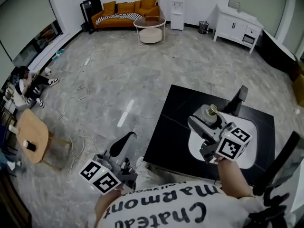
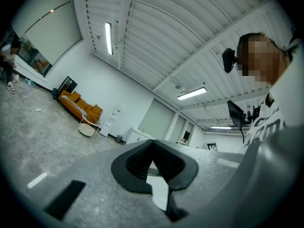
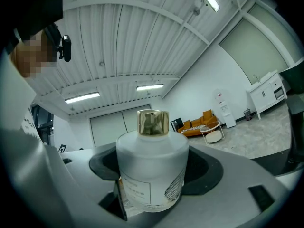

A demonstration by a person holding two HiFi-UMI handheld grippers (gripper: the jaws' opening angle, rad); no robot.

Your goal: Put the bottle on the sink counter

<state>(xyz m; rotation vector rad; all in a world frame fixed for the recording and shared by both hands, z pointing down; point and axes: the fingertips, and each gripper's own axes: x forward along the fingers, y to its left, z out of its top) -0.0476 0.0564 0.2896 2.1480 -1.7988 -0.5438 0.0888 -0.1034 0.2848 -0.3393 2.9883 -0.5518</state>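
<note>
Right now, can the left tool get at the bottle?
Probably not: the bottle sits clamped in the right tool over the table, while the left tool hangs shut well off to the side, above the floor.

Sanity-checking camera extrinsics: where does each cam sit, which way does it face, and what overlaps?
Head view: on the person's head, steeply down at the black table; shows the shirt, left gripper and right gripper.
Left gripper view: on the left gripper, tilted up past its shut, empty jaws to ceiling and orange sofa; shirt at right.
Right gripper view: on the right gripper, tilted up along jaws clamping the bottle; shirt at left.
Shared: sofa in all three; bottle in head and right gripper views.
</note>
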